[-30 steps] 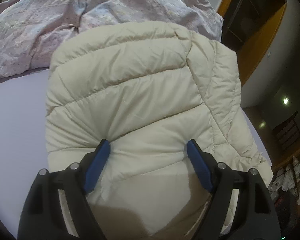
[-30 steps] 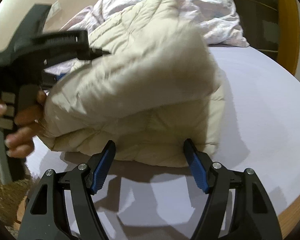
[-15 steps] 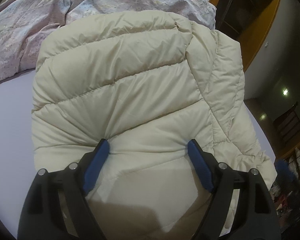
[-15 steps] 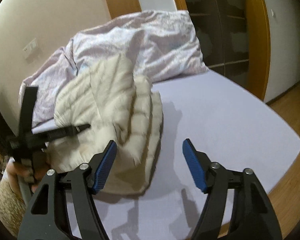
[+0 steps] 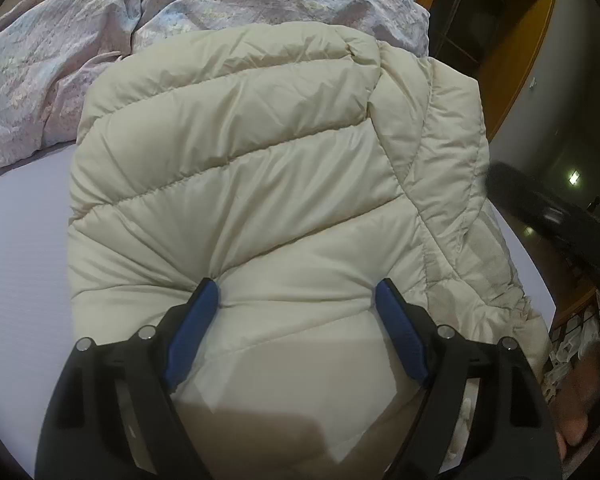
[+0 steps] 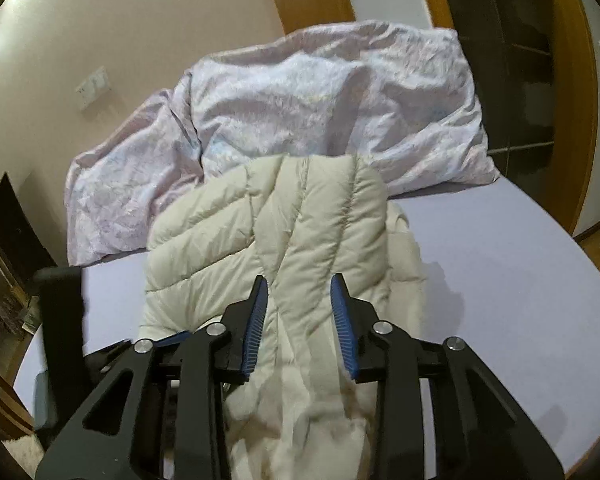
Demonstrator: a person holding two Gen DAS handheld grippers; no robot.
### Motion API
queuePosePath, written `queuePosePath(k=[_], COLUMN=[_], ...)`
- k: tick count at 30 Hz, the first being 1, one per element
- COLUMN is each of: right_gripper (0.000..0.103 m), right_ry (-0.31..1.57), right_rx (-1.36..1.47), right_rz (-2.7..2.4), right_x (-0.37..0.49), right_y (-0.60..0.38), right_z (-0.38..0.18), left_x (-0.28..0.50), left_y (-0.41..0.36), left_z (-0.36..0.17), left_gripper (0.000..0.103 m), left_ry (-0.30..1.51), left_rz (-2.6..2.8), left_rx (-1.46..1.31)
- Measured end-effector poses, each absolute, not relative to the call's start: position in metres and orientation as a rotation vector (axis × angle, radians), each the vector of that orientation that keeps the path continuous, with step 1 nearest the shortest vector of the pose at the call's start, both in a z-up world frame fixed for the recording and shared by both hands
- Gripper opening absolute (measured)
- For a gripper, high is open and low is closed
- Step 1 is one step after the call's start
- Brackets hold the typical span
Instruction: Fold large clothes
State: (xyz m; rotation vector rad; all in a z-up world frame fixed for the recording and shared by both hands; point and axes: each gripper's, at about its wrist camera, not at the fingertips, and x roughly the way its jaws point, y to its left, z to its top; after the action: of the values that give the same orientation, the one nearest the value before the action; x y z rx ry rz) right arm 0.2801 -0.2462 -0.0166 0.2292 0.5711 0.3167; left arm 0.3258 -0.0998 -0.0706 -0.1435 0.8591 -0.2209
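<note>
A cream puffer jacket (image 5: 240,160) lies folded on the lilac bed sheet (image 5: 20,260). My left gripper (image 5: 296,296) points down into its near edge. The jaws stand wide, both blue pads dig into the padding, and creases fan out from them. In the right wrist view, a raised fold of the jacket (image 6: 220,232) fills the gap of my right gripper (image 6: 300,300). Its jaws are closing and the pads squeeze that fold. The left gripper (image 6: 60,320) shows as a black shape at the jacket's left. The right gripper (image 5: 540,208) appears as a dark blur.
A crumpled pale pink quilt (image 5: 220,0) (image 6: 300,100) is heaped behind the jacket at the head of the bed. Bare sheet (image 6: 500,280) lies to the right, ending at the bed edge above the wood floor. A wooden door frame (image 6: 572,80) stands beyond.
My right gripper rose from beside the jacket and swung over it, and its jaws narrowed onto a fold. The left gripper kept its place on the jacket. A dark blurred gripper entered the left view's right side.
</note>
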Motion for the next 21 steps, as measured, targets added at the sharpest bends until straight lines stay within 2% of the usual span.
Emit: queuePosePath(k=[7,12,21], right_gripper=[0.024,0.024,0.024], right_ry=[0.678,0.725,0.756], right_rx=[0.219,0.207,0.209], right_rz=[0.263,0.218,0.19], right_x=[0.307,0.315,0.323], right_y=[-0.247,-0.251,-0.256], right_z=[-0.045,-0.066,-0.084], left_x=[0.32,0.315,0.334], left_y=[-0.095,-0.079,-0.047], left_z=[-0.067,-0.052,-0.03], left_gripper=[0.078,0.071,0.071], left_ry=[0.853,0.855,0.83], left_rz=[-0.219,-0.237,-0.151], left_rx=[-0.158,-0.217,-0.224])
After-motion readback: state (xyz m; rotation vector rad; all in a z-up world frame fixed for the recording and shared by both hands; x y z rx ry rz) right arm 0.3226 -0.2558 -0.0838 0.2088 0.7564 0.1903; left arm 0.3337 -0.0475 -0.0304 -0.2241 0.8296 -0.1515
